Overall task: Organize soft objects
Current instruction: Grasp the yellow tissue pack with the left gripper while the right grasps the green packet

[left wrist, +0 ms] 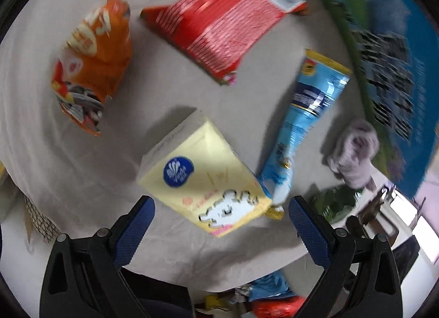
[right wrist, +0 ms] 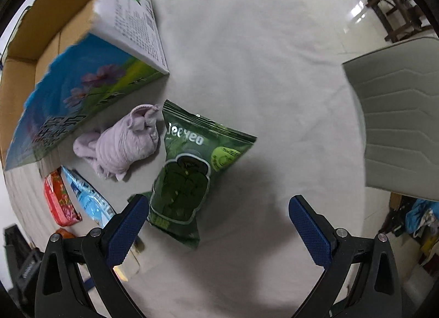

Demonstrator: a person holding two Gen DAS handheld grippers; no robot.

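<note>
In the left wrist view a yellow tissue pack (left wrist: 208, 175) lies on the cloth-covered table just ahead of my open, empty left gripper (left wrist: 221, 205). Beyond it lie an orange snack bag (left wrist: 93, 62), a red packet (left wrist: 227, 16) and a light blue pouch (left wrist: 304, 117). A lilac soft toy (left wrist: 354, 150) sits at the right. In the right wrist view my right gripper (right wrist: 219, 205) is open and empty above the table, with a green snack bag (right wrist: 192, 178) beside its left finger (right wrist: 129, 224). The lilac soft toy (right wrist: 120, 145) lies left of that bag.
An open cardboard box (right wrist: 68, 76) with a blue and green printed side stands at the table's left in the right wrist view, and shows in the left wrist view (left wrist: 395, 71). A grey chair (right wrist: 397, 131) stands by the right edge. The red packet (right wrist: 59, 202) and blue pouch (right wrist: 87, 200) lie at lower left.
</note>
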